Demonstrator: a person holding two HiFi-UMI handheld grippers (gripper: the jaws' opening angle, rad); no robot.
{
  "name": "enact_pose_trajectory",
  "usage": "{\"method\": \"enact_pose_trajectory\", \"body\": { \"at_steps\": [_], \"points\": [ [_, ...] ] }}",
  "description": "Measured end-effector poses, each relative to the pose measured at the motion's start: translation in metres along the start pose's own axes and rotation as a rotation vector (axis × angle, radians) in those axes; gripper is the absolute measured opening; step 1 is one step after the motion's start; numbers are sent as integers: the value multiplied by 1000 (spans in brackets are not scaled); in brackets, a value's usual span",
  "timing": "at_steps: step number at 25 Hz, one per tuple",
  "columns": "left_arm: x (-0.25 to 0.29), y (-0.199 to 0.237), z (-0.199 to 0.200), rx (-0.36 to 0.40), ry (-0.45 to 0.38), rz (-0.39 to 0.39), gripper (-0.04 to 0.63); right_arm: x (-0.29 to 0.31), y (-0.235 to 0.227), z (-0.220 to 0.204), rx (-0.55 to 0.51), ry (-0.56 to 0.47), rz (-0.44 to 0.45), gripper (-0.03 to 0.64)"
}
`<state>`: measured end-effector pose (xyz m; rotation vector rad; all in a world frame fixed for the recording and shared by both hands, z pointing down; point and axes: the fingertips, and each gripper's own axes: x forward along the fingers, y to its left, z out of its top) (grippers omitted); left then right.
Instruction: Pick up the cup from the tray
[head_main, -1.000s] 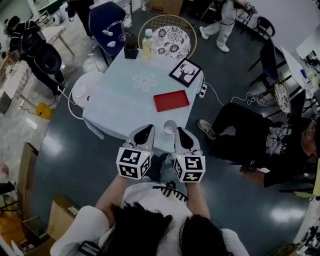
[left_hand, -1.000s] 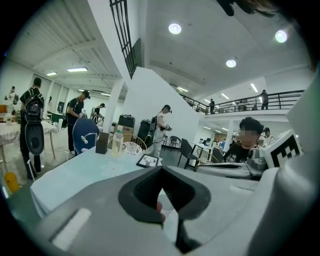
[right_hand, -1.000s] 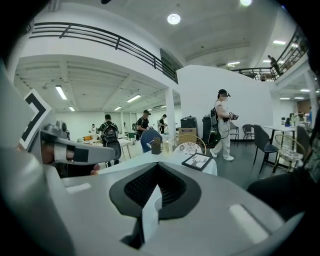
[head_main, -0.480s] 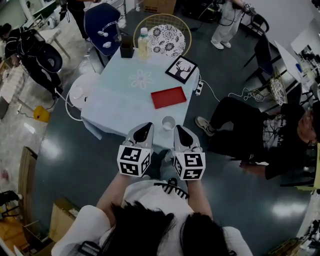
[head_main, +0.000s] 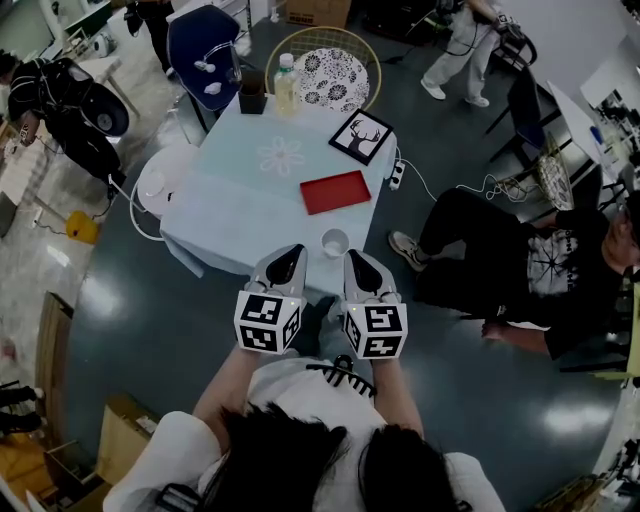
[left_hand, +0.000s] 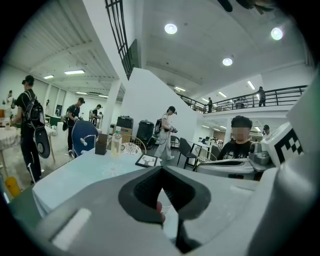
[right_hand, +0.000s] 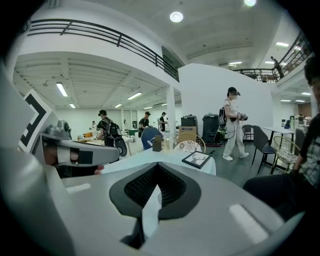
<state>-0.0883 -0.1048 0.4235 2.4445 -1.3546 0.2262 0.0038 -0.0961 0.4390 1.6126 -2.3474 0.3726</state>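
Right gripper (head_main: 354, 260) stays fully closed and empty, and the left gripper (head_main: 292, 256) beside it looks closed too. Neither has shifted in the last second; only the head view drifts a little. Both hover at the near edge of the worktop (head_main: 235, 205), with the cup (head_main: 335, 243) standing just beyond and between their tips. The cup sits off the red tray (head_main: 335, 192), on its near side, so I judge no grasp has begun and the jaws must open first.

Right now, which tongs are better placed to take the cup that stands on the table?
Right. The cup stands just ahead of the right tongs; the left tongs are farther to its side. Both are shut, so I would open the right first.
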Motion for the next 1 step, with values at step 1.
{"method": "enact_pose_trajectory", "body": {
  "at_steps": [1],
  "points": [
    [-1, 0, 1, -6, -3, -1, 0, -1, 0, -1, 4, 0, 2, 20]
  ]
}}
